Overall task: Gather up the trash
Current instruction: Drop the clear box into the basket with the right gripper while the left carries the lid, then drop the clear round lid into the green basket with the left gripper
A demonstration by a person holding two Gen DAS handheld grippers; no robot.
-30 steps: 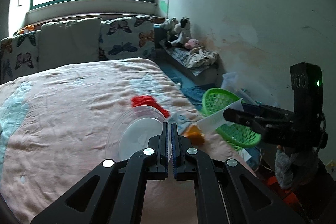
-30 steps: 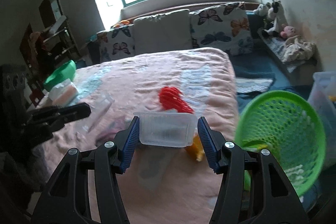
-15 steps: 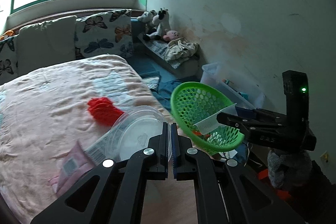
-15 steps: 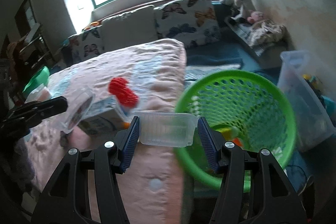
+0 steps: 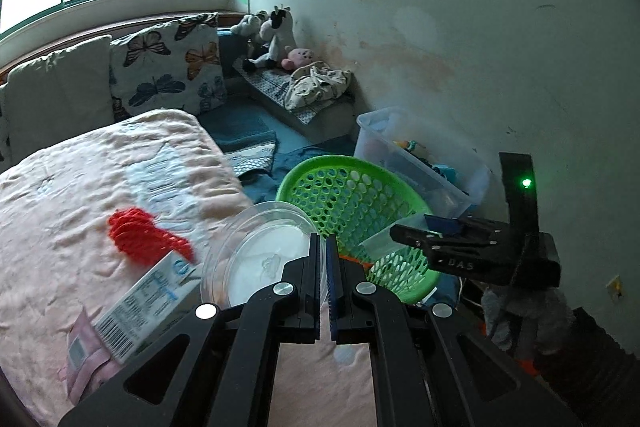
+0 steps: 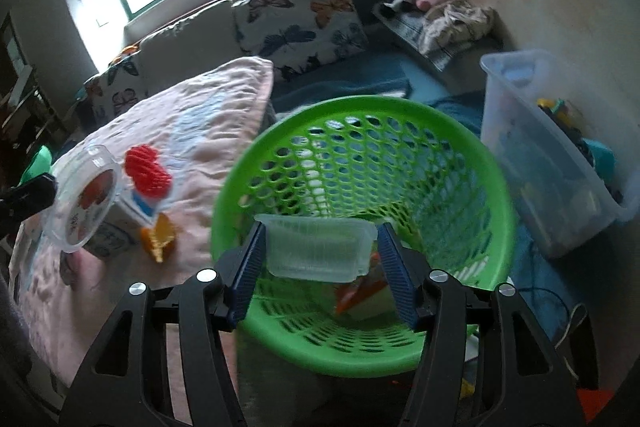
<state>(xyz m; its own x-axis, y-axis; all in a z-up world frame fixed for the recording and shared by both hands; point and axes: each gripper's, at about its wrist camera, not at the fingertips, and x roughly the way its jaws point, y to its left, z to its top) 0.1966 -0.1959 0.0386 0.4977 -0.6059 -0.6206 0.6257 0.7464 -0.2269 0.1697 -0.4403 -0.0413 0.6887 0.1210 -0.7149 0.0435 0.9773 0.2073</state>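
Observation:
My right gripper [image 6: 320, 231] hangs over the mouth of the green mesh basket [image 6: 360, 105], beside the bed. Its jaws are opening. A clear rectangular plastic tub [image 6: 318, 247] sits between the blue pads [image 6: 250, 267], which look slack on it. Orange scraps lie in the basket bottom. My left gripper [image 5: 323, 239] is shut on the rim of a clear round lid [image 5: 264, 251], held above the bed's corner, left of the basket [image 5: 332, 159]. In the left wrist view the right gripper [image 5: 400, 233] shows with the tub [image 5: 378, 245] at its tips.
On the pink bedspread [image 5: 80, 187] lie a red net [image 5: 140, 235], a drink carton [image 5: 148, 303], a pink packet [image 5: 84, 363] and an orange scrap [image 6: 158, 235]. A clear storage bin [image 6: 540, 155] stands right of the basket by the wall. Cushions and soft toys sit behind.
Both grippers moved right, from over the bed toward the basket. The right one sank over the basket's mouth and its jaws have spread a little around the tub. The lid stays gripped.

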